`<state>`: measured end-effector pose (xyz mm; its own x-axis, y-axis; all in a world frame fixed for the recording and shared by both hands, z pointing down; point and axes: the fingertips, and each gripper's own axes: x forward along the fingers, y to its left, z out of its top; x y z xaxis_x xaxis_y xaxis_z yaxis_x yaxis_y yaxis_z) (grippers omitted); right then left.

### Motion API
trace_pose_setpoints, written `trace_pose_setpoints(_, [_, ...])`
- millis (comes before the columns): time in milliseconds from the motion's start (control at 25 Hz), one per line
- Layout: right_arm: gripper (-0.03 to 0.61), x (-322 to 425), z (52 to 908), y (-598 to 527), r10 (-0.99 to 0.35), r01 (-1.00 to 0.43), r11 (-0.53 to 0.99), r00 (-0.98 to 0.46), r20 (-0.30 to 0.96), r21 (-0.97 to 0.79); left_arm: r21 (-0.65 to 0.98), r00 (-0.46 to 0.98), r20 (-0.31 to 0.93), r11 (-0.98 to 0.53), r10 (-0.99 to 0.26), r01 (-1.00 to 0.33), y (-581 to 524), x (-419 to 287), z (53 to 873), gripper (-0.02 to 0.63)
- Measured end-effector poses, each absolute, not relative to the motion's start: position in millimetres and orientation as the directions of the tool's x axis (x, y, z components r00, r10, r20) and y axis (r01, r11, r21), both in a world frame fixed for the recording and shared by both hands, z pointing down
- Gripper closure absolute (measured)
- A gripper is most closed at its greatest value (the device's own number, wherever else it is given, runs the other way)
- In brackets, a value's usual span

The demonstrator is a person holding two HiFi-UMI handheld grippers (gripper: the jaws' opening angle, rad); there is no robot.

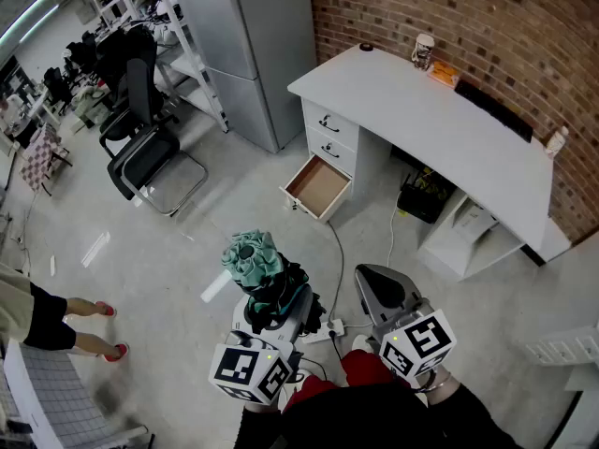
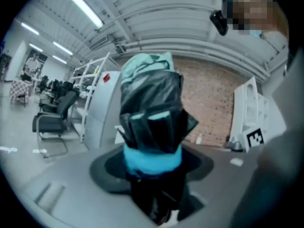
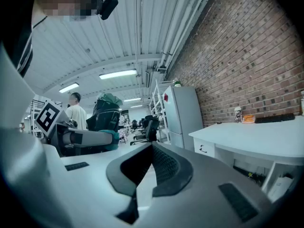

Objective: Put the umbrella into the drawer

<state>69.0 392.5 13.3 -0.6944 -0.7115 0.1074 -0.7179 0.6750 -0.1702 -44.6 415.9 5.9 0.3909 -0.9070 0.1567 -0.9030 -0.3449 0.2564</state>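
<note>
My left gripper (image 1: 273, 299) is shut on a folded umbrella (image 1: 255, 258) with teal and black fabric, held upright above the floor. In the left gripper view the umbrella (image 2: 152, 127) fills the middle, a bright blue band around it, with the jaws of that gripper (image 2: 153, 167) closed on its lower part. My right gripper (image 1: 379, 293) hangs beside it to the right, shut with nothing in it, and its pads meet at the tip (image 3: 151, 148). The bottom drawer (image 1: 318, 185) of the white desk (image 1: 440, 124) stands pulled out, its brown inside bare, well ahead of both grippers.
A grey tall cabinet (image 1: 253, 45) stands left of the desk. Black office chairs (image 1: 140, 148) are at the left. A cable and power strip (image 1: 333, 326) lie on the floor near me. A person's legs (image 1: 89, 330) show at the far left. A cup (image 1: 423, 51) and keyboard (image 1: 493, 108) sit on the desk.
</note>
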Motion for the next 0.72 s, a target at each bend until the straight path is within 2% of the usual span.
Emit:
trace_pose_setpoints(360, [0.577, 94, 19, 373, -0.708, -0.712, 0.682, -0.7, 0.095, -0.167, 0.268, 0.363, 0.162, -0.313, -0.918, -0.911, 394, -33, 13, 0.344])
trace_pose_setpoints(720, [0.577, 146, 30, 347, -0.724, -0.737, 0.649, -0.675, 0.144, -0.188, 0.217, 0.281, 0.152, -0.246, -0.947, -0.945, 377, -25, 1, 0.344])
